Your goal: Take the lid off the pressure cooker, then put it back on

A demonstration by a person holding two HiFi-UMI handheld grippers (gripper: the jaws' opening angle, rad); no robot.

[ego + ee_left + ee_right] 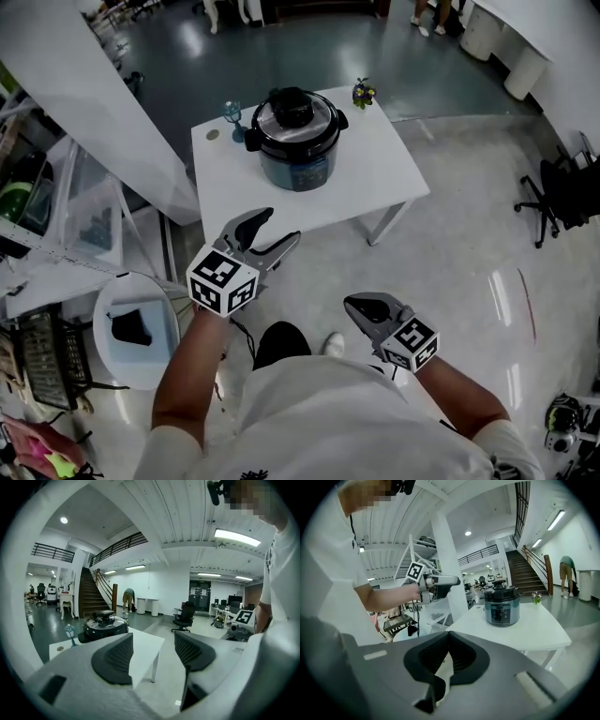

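The pressure cooker (296,141) stands near the far side of a white table (366,178), with its black-knobbed lid (292,111) on it. Both grippers hang in front of the table, short of its near edge and apart from the cooker. My left gripper (274,232) is open, with nothing between its fingers. The left gripper view shows the cooker (105,625) beyond the left pad (115,658). My right gripper (356,303) is lower and nearer to me, shut on nothing. The right gripper view has the cooker (501,605) on the table ahead and the left gripper (440,581) to its left.
A small blue lantern ornament (232,117) and a little flower pot (363,93) stand at the table's far corners. A round white stool (136,328) with a black item is at my left, beside shelving. An office chair (553,202) stands at the right.
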